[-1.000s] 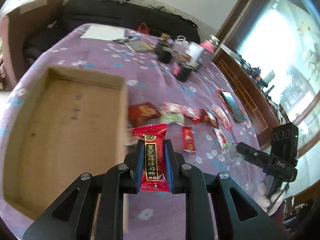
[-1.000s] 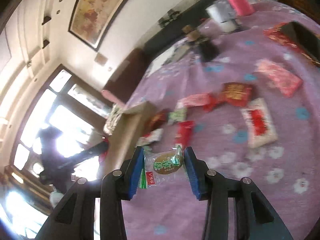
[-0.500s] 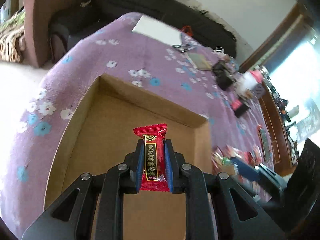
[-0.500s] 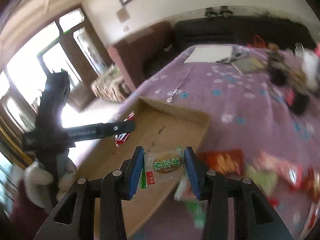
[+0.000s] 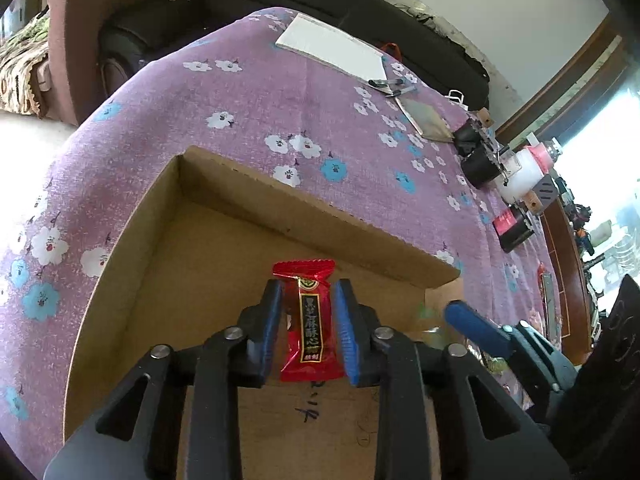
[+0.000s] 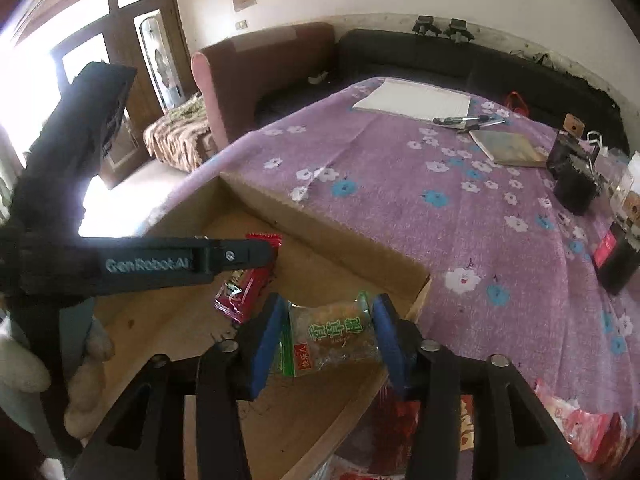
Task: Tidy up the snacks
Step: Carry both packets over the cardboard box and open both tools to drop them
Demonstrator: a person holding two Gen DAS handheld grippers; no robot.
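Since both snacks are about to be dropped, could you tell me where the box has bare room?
The cardboard box floor is bare from the far wall to the left wall. The red candy and green-labelled snack crowd the near right corner.

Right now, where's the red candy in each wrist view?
Left wrist: red candy low centre, between the left gripper pads, over the cardboard box.
Right wrist: same candy left of centre, under the left gripper's finger.
Shared landmark: white notepad on the purple cloth.
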